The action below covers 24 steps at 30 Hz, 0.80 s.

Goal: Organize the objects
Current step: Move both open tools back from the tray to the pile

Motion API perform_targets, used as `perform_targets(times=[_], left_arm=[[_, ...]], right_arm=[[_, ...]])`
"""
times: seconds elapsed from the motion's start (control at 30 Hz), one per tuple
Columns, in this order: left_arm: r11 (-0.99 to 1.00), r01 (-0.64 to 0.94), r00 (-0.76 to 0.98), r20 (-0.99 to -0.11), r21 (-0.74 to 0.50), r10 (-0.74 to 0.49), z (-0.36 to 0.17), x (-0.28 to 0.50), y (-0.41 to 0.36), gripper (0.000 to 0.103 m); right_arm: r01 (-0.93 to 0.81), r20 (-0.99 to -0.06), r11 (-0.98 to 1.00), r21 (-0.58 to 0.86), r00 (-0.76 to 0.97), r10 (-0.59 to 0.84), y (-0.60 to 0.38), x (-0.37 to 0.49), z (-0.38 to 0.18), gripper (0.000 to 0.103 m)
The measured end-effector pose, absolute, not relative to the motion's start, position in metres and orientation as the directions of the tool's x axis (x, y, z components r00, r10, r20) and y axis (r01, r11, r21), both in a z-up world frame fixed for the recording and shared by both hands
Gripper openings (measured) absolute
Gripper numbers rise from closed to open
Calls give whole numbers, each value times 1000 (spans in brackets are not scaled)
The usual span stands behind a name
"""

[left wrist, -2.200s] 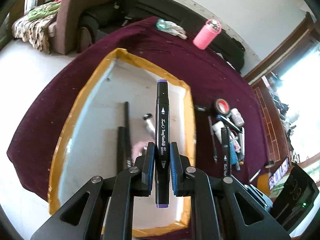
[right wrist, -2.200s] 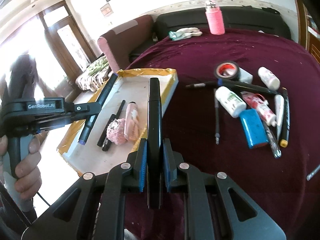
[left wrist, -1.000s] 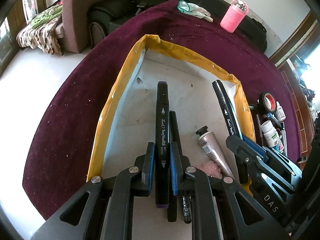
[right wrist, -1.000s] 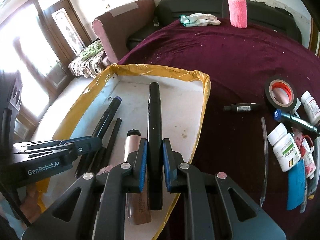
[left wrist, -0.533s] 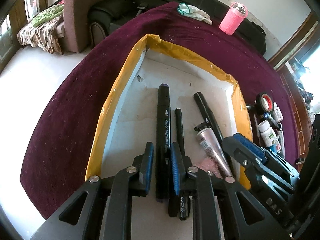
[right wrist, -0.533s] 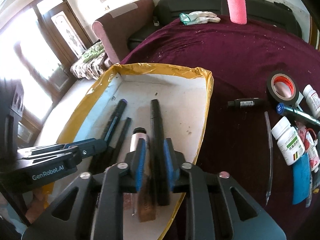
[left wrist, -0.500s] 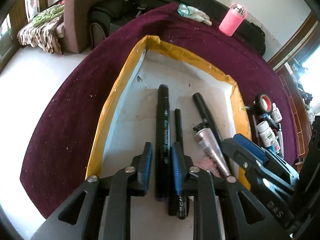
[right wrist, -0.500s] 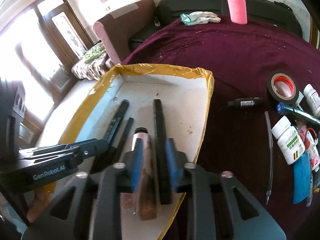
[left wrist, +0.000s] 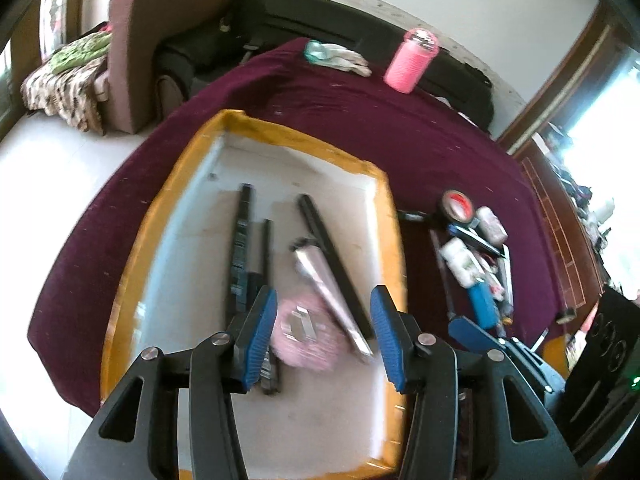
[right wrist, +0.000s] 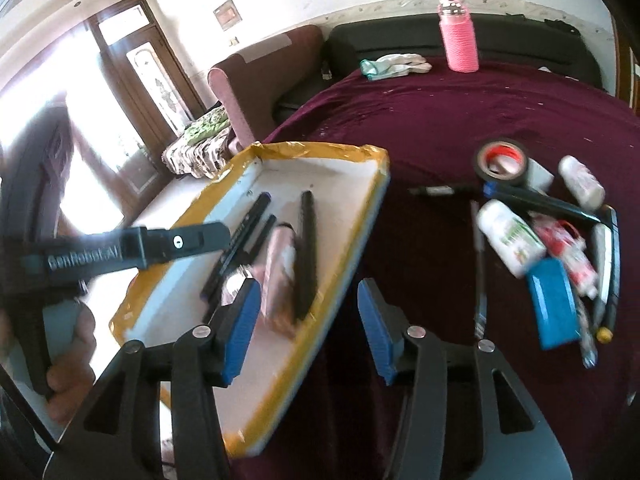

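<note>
A white tray with a yellow taped rim [left wrist: 188, 168] [right wrist: 320, 150] lies on the maroon cloth. In it lie a black marker [left wrist: 240, 240] [right wrist: 244, 232], a second black marker [left wrist: 332, 256] [right wrist: 306, 248], a thin black pen [left wrist: 265, 248], a pinkish tube [left wrist: 320, 280] [right wrist: 278, 272] and a pink fluffy item [left wrist: 308, 340]. My left gripper [left wrist: 322, 340] hangs above the tray's near half, its jaws opening with nothing gripped. My right gripper [right wrist: 308, 328] is over the tray's right rim, jaws opening and likewise empty.
To the right of the tray lies a pile: a roll of black tape [right wrist: 502, 160], white bottles [right wrist: 510, 238], a blue case [right wrist: 554, 304], pens and tubes. A pink bottle [right wrist: 458, 40] and a pale cloth [right wrist: 396, 64] sit at the far edge. A hand [right wrist: 70, 368] holds the left gripper.
Both grippers have let go of their black markers, which now lie in the tray. Both jaws have spread wide, and both grippers have pulled back and up from the tray.
</note>
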State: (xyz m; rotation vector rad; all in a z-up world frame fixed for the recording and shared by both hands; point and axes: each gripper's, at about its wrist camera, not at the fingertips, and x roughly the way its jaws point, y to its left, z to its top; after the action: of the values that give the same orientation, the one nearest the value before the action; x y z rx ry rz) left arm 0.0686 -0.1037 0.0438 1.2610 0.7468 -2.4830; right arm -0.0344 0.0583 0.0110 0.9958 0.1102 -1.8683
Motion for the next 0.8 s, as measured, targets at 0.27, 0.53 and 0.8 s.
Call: perform_targets(times=[0.27,0.53,0.8], left_arm=[[-878,370,-587,-809,-305,34,55,58,-48,43],[-903,323,-561,-826,-284,59,54,44,-7,43],[-915,296,-540,-838,-275,77,51,35,14,43]], right_arm=[[759,-678,-564,325,-230,-698,108,-38,4,55],[721,-699,-625,298,-281,-658,144,-48,-8,59],[697,-725,-648,308,-270,-634,166,-63,-17,59]])
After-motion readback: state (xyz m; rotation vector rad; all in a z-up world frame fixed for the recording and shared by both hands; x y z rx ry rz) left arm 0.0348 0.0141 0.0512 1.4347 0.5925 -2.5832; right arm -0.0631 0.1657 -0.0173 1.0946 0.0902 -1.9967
